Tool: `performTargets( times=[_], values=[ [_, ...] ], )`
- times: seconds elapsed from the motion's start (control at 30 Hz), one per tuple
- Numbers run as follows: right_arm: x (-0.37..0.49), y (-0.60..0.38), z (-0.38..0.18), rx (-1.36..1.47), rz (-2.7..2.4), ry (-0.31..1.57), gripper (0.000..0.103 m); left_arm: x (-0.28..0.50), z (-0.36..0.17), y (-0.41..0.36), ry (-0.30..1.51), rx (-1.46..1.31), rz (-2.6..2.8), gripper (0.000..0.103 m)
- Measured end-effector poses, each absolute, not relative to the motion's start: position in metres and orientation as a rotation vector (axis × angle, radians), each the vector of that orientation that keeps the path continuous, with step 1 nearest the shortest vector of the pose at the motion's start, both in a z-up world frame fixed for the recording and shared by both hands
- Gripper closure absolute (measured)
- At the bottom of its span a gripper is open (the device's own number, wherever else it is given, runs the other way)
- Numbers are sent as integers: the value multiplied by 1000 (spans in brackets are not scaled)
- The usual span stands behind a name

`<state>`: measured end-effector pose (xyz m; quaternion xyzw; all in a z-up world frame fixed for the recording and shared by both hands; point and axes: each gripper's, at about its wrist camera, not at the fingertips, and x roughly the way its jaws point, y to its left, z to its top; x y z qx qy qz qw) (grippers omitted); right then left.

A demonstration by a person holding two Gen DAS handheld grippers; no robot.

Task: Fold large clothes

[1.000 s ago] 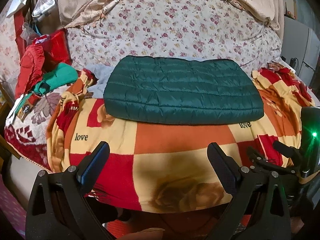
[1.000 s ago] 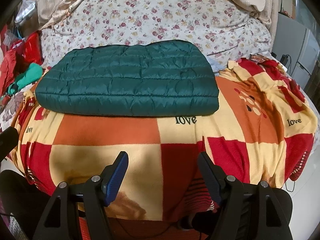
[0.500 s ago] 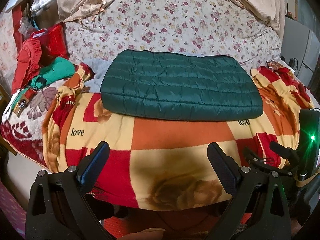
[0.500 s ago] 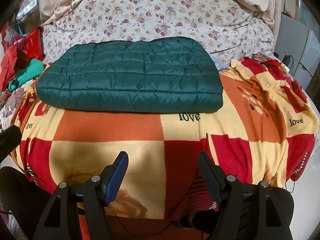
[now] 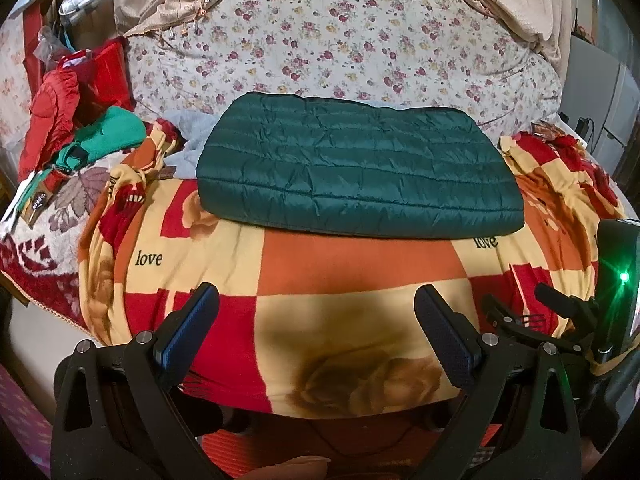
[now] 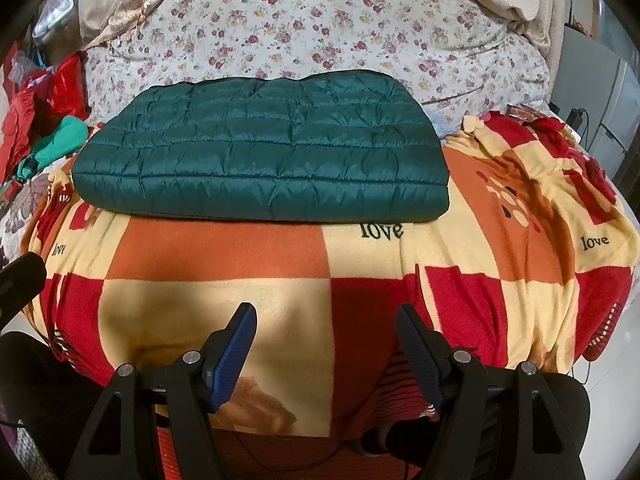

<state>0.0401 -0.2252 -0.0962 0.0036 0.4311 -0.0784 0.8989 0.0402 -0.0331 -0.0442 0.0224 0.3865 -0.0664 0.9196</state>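
Green quilted jacket (image 5: 356, 172) lies folded on the checked blanket (image 5: 360, 276).
Left gripper (image 5: 316, 320) and right gripper (image 6: 326, 340) hover before it, jaws wide apart, holding nothing.

Left hand-held gripper (image 5: 316, 320): jaws spread wide, nothing between them, level, pointing forward.
Right hand-held gripper (image 6: 326, 340): jaws spread wide, nothing held, level, just beside the left.

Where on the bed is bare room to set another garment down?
Bare checked blanket lies between the folded green jacket and the open left tool and right tool, also right of the jacket. The left edge, by the red clothes, is crowded.
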Motion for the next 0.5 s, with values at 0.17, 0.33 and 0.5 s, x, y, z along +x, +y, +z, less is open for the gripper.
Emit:
performTargets(
  times=[0.17, 0.33, 0.5],
  values=[
    [40, -225, -99, 11, -162, 897, 34, 40, -45, -34, 795, 44, -139, 5],
    [40, -226, -100, 13, -159, 899, 33, 41, -45, -34, 794, 44, -138, 5],
    [41, -226, -100, 15, -159, 901, 33, 41, -45, -34, 797, 44, -138, 5]
  ],
)
